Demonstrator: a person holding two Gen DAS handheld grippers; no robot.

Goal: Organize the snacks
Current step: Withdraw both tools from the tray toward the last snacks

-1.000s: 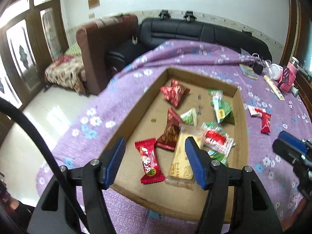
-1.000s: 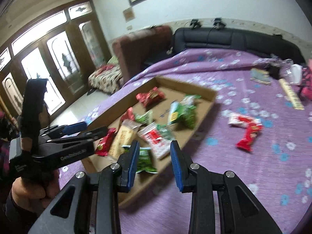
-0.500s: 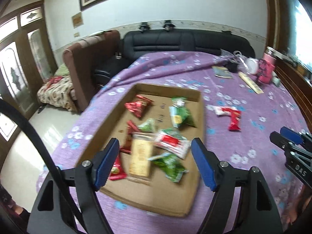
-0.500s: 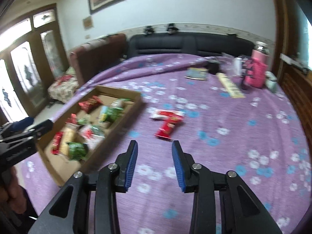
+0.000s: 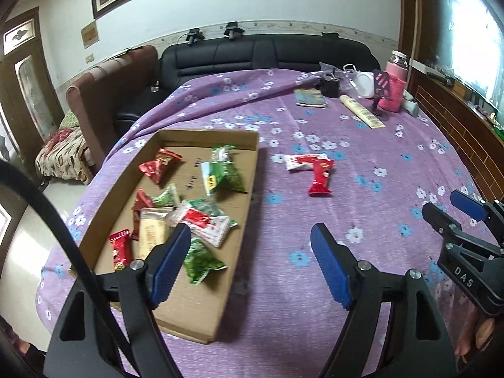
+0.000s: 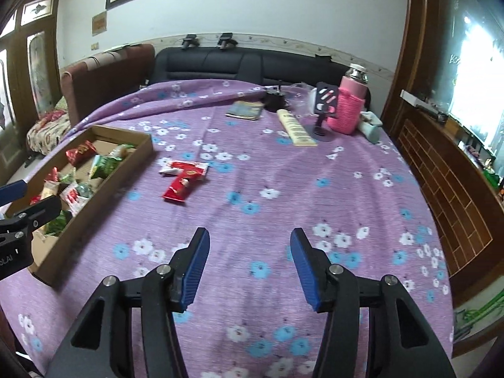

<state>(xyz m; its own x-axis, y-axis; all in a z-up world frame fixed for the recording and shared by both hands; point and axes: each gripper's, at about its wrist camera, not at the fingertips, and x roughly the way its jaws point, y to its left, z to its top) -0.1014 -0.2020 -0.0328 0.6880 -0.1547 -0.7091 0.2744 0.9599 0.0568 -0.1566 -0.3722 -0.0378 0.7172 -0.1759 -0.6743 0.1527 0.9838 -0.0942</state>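
A shallow cardboard tray (image 5: 252, 170) (image 6: 94, 201) lies on the purple flowered cloth and holds several red, green and yellow snack packs. Two snacks lie loose on the cloth to its right: a red pack (image 5: 321, 176) (image 6: 181, 182) and a white-and-red pack (image 5: 297, 161) (image 6: 186, 167) touching it. My left gripper (image 5: 250, 258) hovers over the tray's near right edge, jaws opening wide, nothing between them. My right gripper (image 6: 249, 261) hangs over bare cloth nearer than the loose snacks, jaws also opening and empty. It shows too in the left wrist view as the right gripper (image 5: 453, 211).
At the table's far side stand a pink-sleeved bottle (image 6: 348, 107), a small black stand (image 6: 323, 116), a long yellow box (image 6: 296, 127), a booklet (image 6: 245, 109) and a black cup (image 6: 275, 99). A black sofa and brown armchair sit behind. Wooden cabinet on the right.
Both grippers swung right, away from above the tray toward the open cloth. Both jaws spread wider; the right one went from nearly shut to clearly open.
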